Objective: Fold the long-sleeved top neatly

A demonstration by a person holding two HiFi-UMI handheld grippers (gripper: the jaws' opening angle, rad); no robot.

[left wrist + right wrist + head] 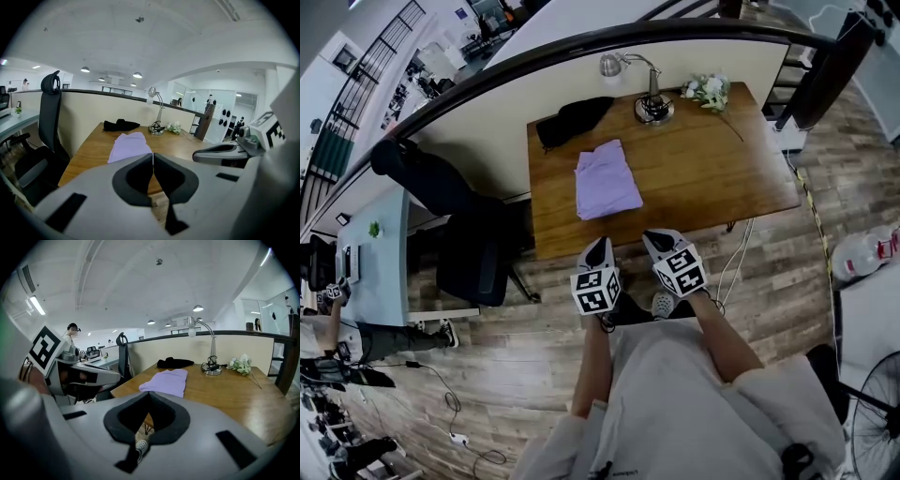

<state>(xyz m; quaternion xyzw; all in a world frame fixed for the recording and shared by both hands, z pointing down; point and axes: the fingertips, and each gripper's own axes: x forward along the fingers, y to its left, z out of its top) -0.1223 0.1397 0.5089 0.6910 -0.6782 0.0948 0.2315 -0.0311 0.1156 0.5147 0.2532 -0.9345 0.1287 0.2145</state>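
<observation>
A lilac long-sleeved top (607, 178) lies folded into a neat rectangle on the left half of the wooden table (712, 169). It also shows ahead in the left gripper view (131, 144) and in the right gripper view (167, 381). My left gripper (600, 249) is held off the table's near edge, jaws shut with nothing between them (153, 159). Beside it my right gripper (656, 242) is likewise shut and empty (149, 397). Both hang over the floor, apart from the top.
A black cloth (574, 119) lies at the table's back left. A desk lamp (652, 103) and a small flower bunch (707, 90) stand at the back. A black office chair (473, 239) sits left of the table. A low wall runs behind it.
</observation>
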